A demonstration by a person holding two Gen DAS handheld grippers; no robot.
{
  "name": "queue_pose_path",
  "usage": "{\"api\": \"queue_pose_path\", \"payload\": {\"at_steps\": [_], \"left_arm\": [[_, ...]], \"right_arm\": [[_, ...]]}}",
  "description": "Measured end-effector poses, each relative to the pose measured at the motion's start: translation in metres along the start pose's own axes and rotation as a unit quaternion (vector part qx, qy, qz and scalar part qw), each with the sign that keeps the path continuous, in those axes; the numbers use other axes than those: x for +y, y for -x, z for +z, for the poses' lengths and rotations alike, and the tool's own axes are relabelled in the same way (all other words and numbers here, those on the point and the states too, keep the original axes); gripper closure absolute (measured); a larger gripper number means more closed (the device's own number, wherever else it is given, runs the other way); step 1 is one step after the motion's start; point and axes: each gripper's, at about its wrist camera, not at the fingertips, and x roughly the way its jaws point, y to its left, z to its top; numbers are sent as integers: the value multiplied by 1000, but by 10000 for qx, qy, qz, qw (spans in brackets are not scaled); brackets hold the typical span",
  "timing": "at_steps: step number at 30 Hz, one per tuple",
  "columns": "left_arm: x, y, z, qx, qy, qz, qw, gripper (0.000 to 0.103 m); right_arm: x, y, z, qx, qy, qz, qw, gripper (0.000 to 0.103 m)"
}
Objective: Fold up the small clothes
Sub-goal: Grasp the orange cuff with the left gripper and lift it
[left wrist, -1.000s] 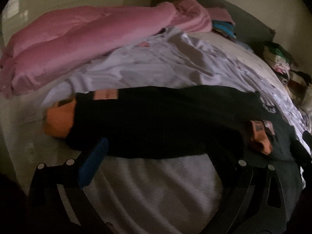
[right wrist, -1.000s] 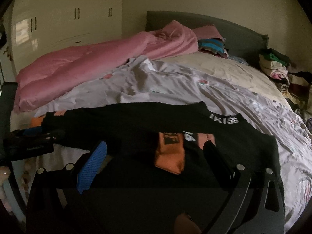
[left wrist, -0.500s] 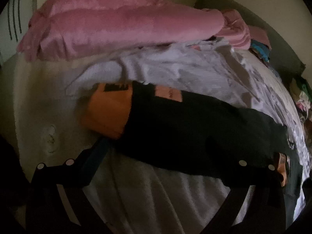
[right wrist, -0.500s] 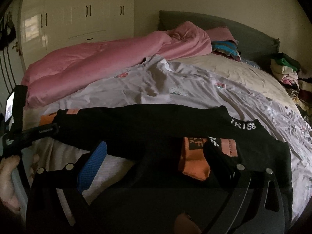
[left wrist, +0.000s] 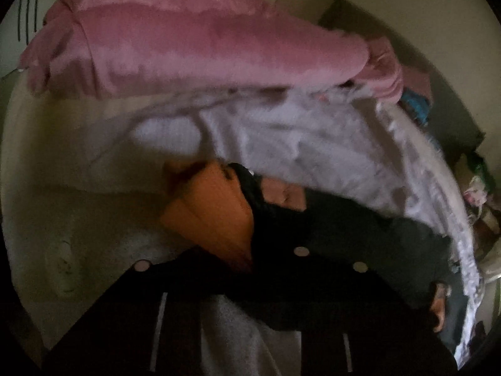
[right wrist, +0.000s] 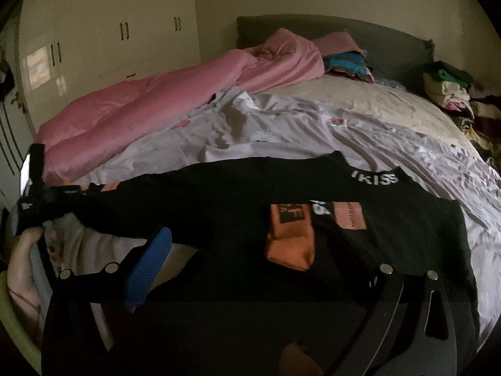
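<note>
Leftmost, the left gripper (right wrist: pixel 47 200) is seen from the right wrist camera at the bed's near left edge, carried by a hand (right wrist: pixel 22 250) below it; its jaws are closing, and the orange cuff (left wrist: pixel 216 216) of the black sweater's (right wrist: pixel 281 206) outstretched sleeve is caught between them, as the blurred left wrist view shows. The sweater is laid flat across the lilac sheet (right wrist: pixel 313 128) at the near side of the bed, with its collar, lettered in white, turned toward the headboard (right wrist: pixel 375 37). Its other sleeve is folded over the chest, so that a second orange cuff (right wrist: pixel 289 241) lies near the middle of the garment. Over that part the right gripper (right wrist: pixel 247 250) is held with its jaws standing wide apart: the blue pad (right wrist: pixel 150 257) is seen to the left of the cuff and the dark finger (right wrist: pixel 341 250) to its right, and no cloth is pinched. Behind the sweater a pink duvet (right wrist: pixel 141 100) is bunched along the left of the bed, and stacked clothes (right wrist: pixel 451 91) are piled at the far right.
</note>
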Motion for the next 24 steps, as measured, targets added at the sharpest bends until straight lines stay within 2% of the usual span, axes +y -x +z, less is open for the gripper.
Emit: {"api": "queue_pose_path", "payload": {"at_steps": [6, 9, 11, 18, 24], "left_arm": [[-27, 40, 9, -376, -267, -370, 9983, 94], [-42, 59, 14, -450, -348, -725, 9957, 95], [-55, 69, 16, -562, -545, -737, 9942, 96], [-119, 111, 12, -804, -1176, -1135, 9833, 96], [-166, 127, -1, -733, -1594, -1466, 9735, 96]], "right_arm": [[-30, 22, -8, -132, -290, -188, 9993, 5], [-50, 35, -12, -181, -511, -293, 9981, 5], [-64, 42, -16, -222, -666, -374, 9968, 5], [-103, 68, -28, -373, -1130, -467, 9918, 5], [-125, 85, -37, -485, -1388, -476, 9880, 5]]}}
